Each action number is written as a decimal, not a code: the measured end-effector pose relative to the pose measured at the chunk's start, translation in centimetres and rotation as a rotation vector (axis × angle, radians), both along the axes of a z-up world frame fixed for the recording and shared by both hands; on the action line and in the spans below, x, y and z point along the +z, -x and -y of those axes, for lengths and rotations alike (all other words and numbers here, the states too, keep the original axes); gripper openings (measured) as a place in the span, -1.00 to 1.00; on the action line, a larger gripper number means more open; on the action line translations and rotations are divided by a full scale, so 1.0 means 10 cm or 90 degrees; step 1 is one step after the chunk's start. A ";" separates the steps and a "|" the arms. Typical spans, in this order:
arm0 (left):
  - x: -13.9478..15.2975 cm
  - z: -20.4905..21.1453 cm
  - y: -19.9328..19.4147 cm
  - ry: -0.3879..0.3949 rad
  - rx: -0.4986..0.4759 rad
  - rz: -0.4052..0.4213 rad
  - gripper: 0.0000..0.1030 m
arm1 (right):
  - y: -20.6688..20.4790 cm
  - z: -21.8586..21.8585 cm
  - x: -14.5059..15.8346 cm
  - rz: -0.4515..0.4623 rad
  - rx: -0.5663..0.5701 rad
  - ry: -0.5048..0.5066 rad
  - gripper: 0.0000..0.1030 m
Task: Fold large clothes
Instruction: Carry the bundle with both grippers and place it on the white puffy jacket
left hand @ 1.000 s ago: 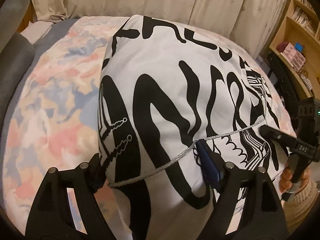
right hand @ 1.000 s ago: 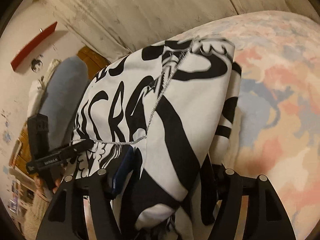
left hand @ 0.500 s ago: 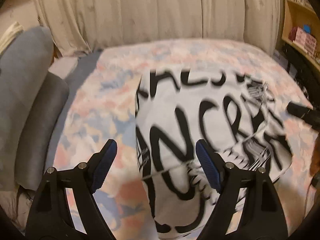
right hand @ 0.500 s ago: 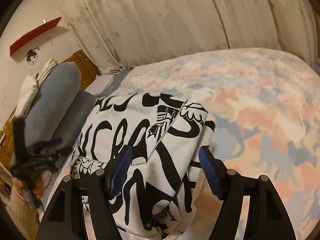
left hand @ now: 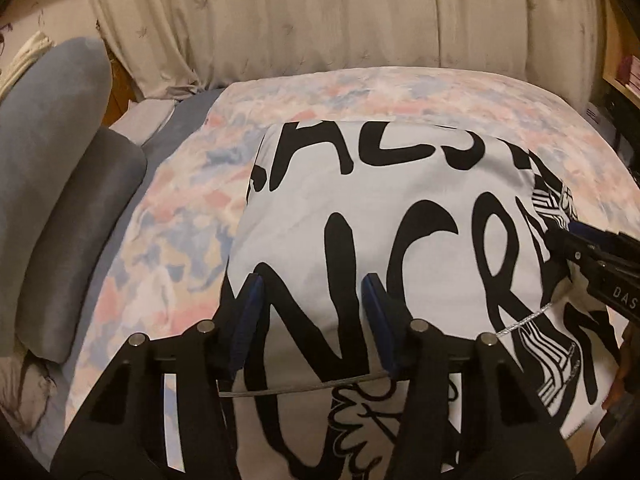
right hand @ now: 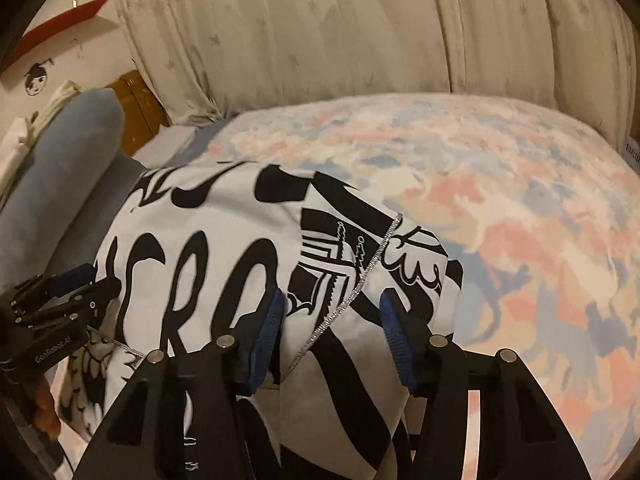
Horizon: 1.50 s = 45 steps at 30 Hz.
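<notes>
Cream curtains [left hand: 320, 20] hang behind a bed w/ a pastel pink/blue/cream patterned cover [right hand: 500, 208]. Grey cushions [left hand: 52, 200] stand along the bed's left edge; a wooden shelf [left hand: 624, 64] shows at the right edge of the left wrist view. On the wall in the right wrist view: a red shelf [right hand: 60, 24] and a small drawn face [right hand: 36, 76].

White garment w/ big black lettering [left hand: 400, 216] lies folded on the bed, toward its near edge and nearer the cushion side, the cover bare beyond it to the right. A silver trim line [right hand: 360, 288] runs diagonally across its top layer; same trim is seen in the left view near the bottom.

Left gripper [left hand: 314, 320] hovers over the garment's near-left part, jaws closing, blue pads [left hand: 248, 312] apart w/ cloth lying below and between them, not pinched; it has let go. Right gripper [right hand: 334, 334] is over the garment's right part, astride the silver trim, jaws closing too, pads not pressing the cloth; nothing gripped. Each gripper shows in the other's view, at the garment's side edge. Part of a hand [right hand: 44, 412] is visible low left in the right view, holding the left tool.
</notes>
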<state>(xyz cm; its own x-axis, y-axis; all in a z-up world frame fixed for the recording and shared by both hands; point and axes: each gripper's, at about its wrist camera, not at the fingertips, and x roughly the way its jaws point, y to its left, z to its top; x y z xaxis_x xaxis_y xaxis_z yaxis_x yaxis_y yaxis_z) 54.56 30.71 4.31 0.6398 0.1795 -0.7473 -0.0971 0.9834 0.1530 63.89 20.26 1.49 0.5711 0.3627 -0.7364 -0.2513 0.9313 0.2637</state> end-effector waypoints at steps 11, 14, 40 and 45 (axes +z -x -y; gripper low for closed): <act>-0.35 -0.20 -0.22 0.023 0.027 -0.014 0.10 | -0.39 -0.19 -0.49 -0.029 0.009 0.006 0.03; -0.43 -0.26 -0.22 0.032 0.029 -0.010 0.12 | -0.40 -0.19 -0.51 -0.027 0.010 0.006 0.03; 0.31 0.33 0.82 0.059 0.042 -0.019 0.35 | 0.76 0.61 0.53 -0.044 0.020 0.072 0.45; 0.64 0.77 1.42 0.046 0.035 -0.002 0.40 | 1.50 1.06 0.99 -0.022 0.021 0.078 0.59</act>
<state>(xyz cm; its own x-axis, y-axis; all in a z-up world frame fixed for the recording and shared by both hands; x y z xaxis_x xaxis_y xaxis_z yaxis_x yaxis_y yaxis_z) 40.35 23.04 10.73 0.6278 0.1599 -0.7618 -0.1516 0.9850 0.0817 48.93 9.65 11.35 0.5336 0.2865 -0.7957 -0.2742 0.9486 0.1578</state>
